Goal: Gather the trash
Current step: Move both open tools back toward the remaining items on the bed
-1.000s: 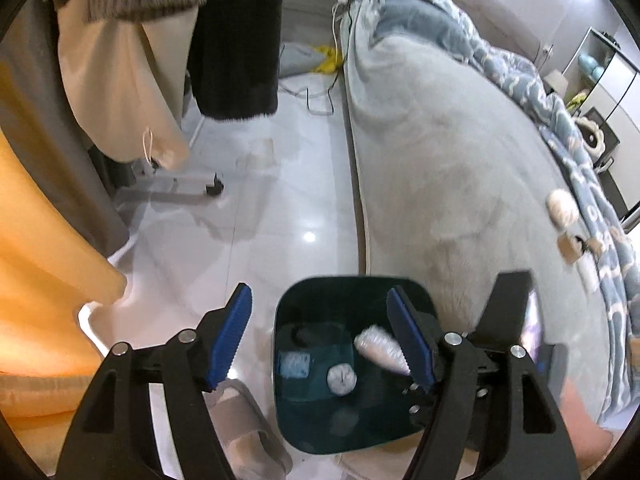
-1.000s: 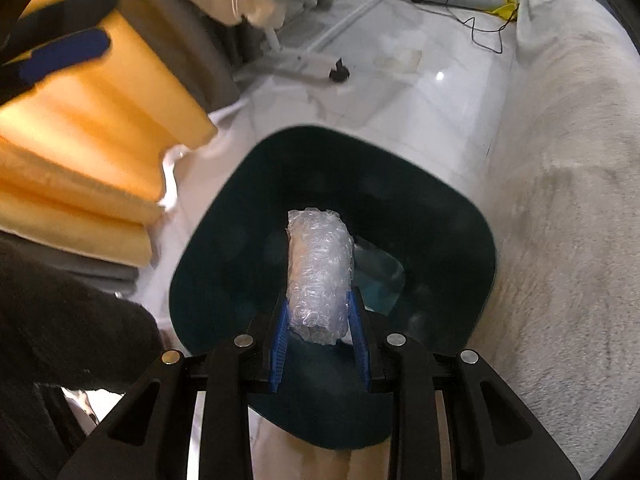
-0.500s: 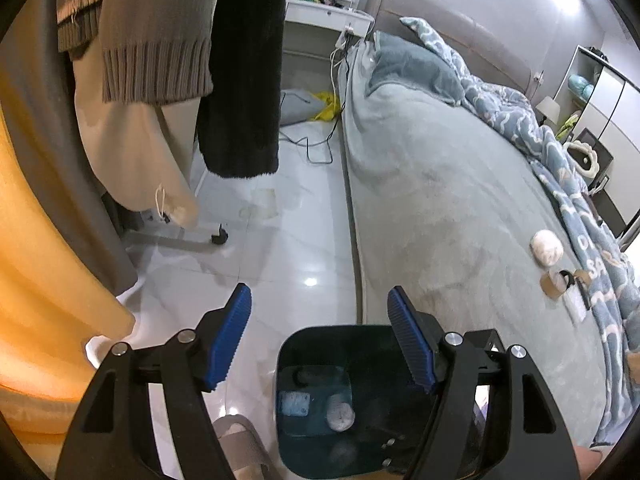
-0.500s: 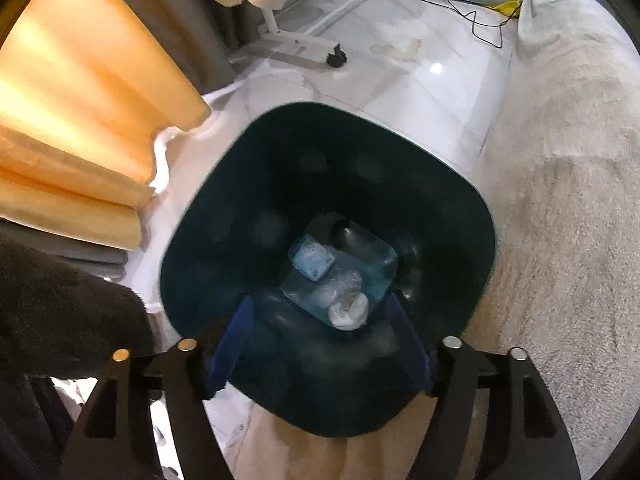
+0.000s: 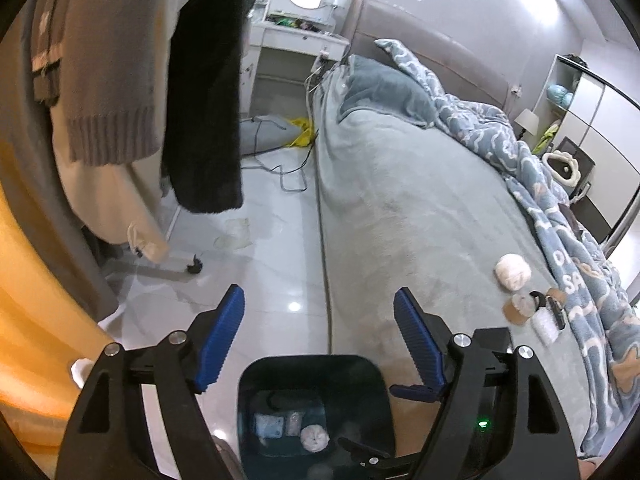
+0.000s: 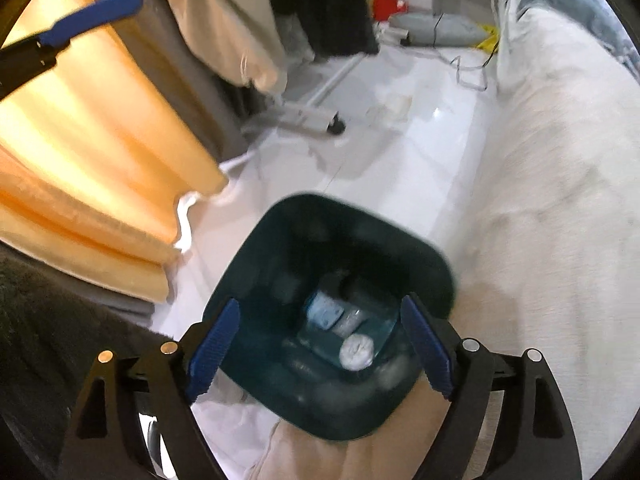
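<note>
A dark teal bin [image 6: 256, 288] stands on the white floor beside the bed; it also shows in the left wrist view [image 5: 312, 364]. Inside lie a bubble-wrap roll [image 6: 350, 324], a white ball of paper [image 6: 357, 353] and a pale blue packet [image 6: 325, 312]. My right gripper [image 6: 320, 352] is open and empty above the bin. My left gripper [image 5: 320, 340] is open and empty, higher up. On the grey bed [image 5: 400, 200] lie a crumpled white wad [image 5: 512, 272], tape rolls [image 5: 520, 306] and a small white piece [image 5: 544, 326].
Orange curtains [image 6: 80, 152] hang on the left. Clothes [image 5: 120, 80] hang on a wheeled rack [image 6: 320, 120]. Cables [image 5: 288, 172] and a scrap [image 5: 234, 234] lie on the floor. A blue patterned duvet [image 5: 540, 184] covers the bed's far side. A white dresser [image 5: 296, 52] stands behind.
My right gripper opened and dropped the bubble-wrap roll into the bin, then rose. My left gripper lifted and tilted up, bringing the bed and its trash into view.
</note>
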The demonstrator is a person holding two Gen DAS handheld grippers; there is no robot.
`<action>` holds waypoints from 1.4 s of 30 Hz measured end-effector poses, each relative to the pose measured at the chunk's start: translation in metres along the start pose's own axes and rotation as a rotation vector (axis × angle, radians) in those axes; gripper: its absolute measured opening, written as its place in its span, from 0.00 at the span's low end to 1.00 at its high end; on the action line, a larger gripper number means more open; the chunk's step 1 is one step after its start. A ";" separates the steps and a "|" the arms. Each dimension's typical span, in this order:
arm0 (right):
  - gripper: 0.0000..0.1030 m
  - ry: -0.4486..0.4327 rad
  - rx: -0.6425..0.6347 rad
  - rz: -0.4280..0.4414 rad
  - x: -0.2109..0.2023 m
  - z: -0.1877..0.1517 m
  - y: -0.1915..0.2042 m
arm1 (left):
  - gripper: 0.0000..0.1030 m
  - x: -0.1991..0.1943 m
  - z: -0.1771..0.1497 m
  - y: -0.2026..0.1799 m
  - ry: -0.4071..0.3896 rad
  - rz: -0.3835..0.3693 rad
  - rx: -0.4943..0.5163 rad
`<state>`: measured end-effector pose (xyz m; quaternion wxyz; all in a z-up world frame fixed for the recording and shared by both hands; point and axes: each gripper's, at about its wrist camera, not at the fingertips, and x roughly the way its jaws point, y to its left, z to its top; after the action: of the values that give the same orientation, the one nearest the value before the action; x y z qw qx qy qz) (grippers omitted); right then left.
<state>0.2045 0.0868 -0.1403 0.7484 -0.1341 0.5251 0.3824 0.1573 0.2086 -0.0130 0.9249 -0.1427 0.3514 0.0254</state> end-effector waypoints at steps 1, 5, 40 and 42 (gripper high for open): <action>0.82 -0.025 0.005 0.004 -0.008 0.001 -0.003 | 0.78 0.000 0.001 -0.006 -0.005 -0.001 0.014; 0.82 -0.105 0.023 0.002 -0.038 0.000 -0.018 | 0.79 0.001 0.006 -0.024 -0.024 -0.001 0.058; 0.82 -0.403 0.129 -0.232 -0.174 -0.080 -0.173 | 0.88 0.075 -0.014 -0.173 0.023 -0.165 0.265; 0.82 -0.399 0.138 -0.241 -0.173 -0.084 -0.179 | 0.88 0.079 -0.016 -0.177 0.031 -0.167 0.259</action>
<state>0.2479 -0.1586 -0.0570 0.8849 -0.0661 0.3719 0.2726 0.2329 0.0309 -0.0329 0.9290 -0.0512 0.3529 -0.0993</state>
